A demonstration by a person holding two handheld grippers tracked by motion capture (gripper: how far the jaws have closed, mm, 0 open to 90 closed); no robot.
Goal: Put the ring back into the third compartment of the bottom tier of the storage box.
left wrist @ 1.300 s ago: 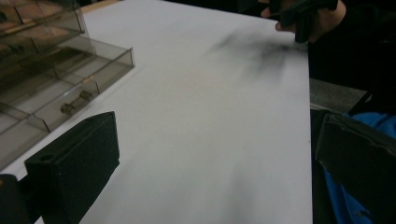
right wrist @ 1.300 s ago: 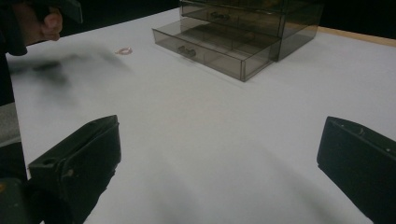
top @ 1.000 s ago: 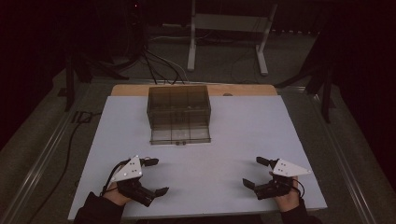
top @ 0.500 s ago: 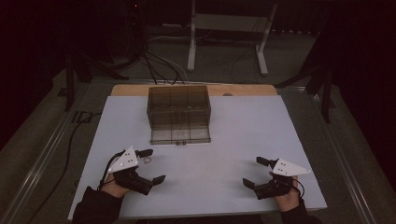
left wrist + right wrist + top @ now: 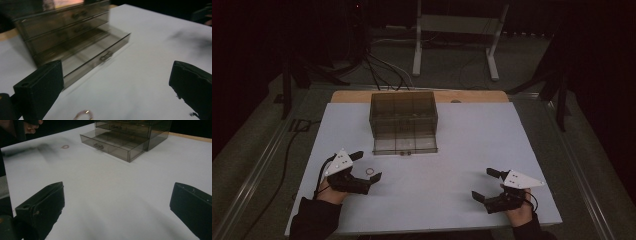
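Observation:
A smoky clear drawer box [image 5: 403, 117] stands at the back middle of the white table [image 5: 462, 150]; its bottom drawer [image 5: 405, 145] [image 5: 100, 56] [image 5: 112, 145] is pulled out. A small ring [image 5: 370, 171] [image 5: 83, 115] [image 5: 65, 146] lies on the table in front of the box's left corner. My left gripper [image 5: 368, 165] [image 5: 117, 82] is open, its jaws on either side of the ring, just short of it. My right gripper [image 5: 486, 184] [image 5: 117, 207] is open over bare table at the front right, with nothing between its jaws.
A strip of wooden board [image 5: 472, 96] shows behind the white table. Beyond it on the dark floor are cables [image 5: 382, 70] and a metal stand [image 5: 452, 30]. A cable [image 5: 287, 155] runs down the table's left side.
My left gripper has moved forward and to the right, toward the ring, and now points at it. The right gripper has not moved.

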